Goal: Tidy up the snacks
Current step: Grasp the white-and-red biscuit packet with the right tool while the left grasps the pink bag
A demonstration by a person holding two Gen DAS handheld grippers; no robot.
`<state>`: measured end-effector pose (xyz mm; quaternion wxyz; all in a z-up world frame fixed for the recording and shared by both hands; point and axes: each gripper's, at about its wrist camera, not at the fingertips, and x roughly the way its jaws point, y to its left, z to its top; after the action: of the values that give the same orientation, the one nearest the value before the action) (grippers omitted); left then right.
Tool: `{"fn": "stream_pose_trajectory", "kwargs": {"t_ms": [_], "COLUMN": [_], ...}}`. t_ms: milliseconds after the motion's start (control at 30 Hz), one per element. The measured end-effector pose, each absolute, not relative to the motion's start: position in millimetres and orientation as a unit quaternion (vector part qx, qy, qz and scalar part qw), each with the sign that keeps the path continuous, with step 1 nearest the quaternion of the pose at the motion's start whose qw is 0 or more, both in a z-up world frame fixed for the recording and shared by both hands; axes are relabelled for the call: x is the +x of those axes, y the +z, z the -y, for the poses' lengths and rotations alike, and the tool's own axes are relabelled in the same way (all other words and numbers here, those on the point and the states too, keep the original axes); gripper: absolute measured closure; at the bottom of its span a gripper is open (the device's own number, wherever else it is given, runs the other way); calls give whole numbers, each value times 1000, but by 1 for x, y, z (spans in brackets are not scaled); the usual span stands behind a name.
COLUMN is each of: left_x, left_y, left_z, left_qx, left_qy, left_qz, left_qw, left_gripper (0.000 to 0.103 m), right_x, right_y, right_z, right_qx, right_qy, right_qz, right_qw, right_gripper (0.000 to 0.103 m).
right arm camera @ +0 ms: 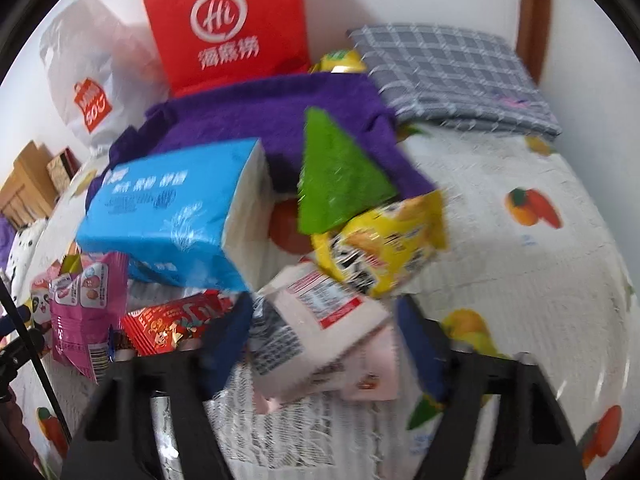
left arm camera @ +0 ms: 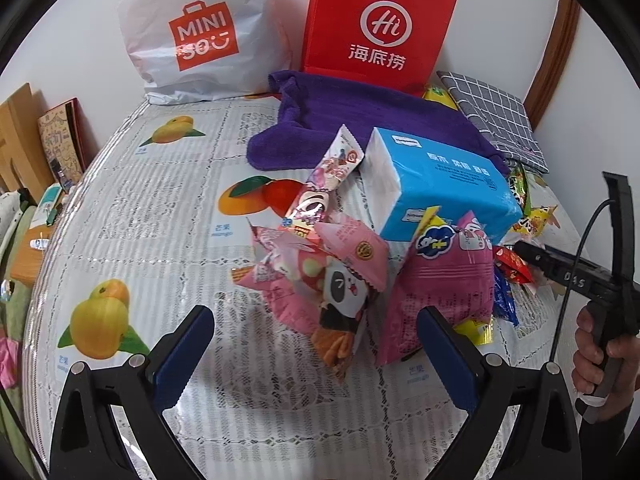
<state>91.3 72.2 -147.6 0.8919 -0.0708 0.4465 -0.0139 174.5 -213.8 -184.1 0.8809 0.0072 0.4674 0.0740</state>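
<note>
Snack packets [left arm camera: 320,272] lie loose beside red bag [left arm camera: 376,24].

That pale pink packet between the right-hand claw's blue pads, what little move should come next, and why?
Probably a short lift straight up. The right gripper has its blue pads against both sides of the pale pink packet, which lies partly under the yellow snack bag beside the blue tissue pack. Raising it gently should free it without dragging those along; the blurred picture leaves the grip's firmness uncertain.

Snack packets heaped on the tablecloth: pink panda packet [left arm camera: 340,300], magenta bag [left arm camera: 444,280], red wrapper [right arm camera: 172,322], yellow packet [right arm camera: 384,248], and a pale pink packet [right arm camera: 320,332], tilted.
</note>
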Motion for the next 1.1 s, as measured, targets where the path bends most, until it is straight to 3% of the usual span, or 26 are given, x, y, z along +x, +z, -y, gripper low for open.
{"fn": "stream_pose_trajectory", "kwargs": {"t_ms": [67,100,567,767,967,1100], "left_x": [91,92,96,108,111,107], "left_y": [-147,-147,-148,-160,-165,-164], "left_z": [-74,-74,-82,-87,-88,-97], "left_qx": [-70,-71,-68,-68,-72,-73], "left_qy": [-11,-10,6,30,25,36], "left_qz": [-446,-446,-442,-452,-454,-454], "left_qw": [892,892,894,889,888,887], "left_gripper": [2,2,2,8,18,18], "right_x": [170,168,111,94,82,81], "right_y": [-183,-183,-168,-174,-173,-170], "right_z": [213,214,257,270,268,264], "right_qx": [-1,2,13,27,8,7], "right_qy": [77,84,61,63,78,90], "right_qz": [-460,-459,-444,-457,-459,-447], "right_qw": [884,884,894,887,885,890], "right_gripper": [46,53,54,53,45,30]}}
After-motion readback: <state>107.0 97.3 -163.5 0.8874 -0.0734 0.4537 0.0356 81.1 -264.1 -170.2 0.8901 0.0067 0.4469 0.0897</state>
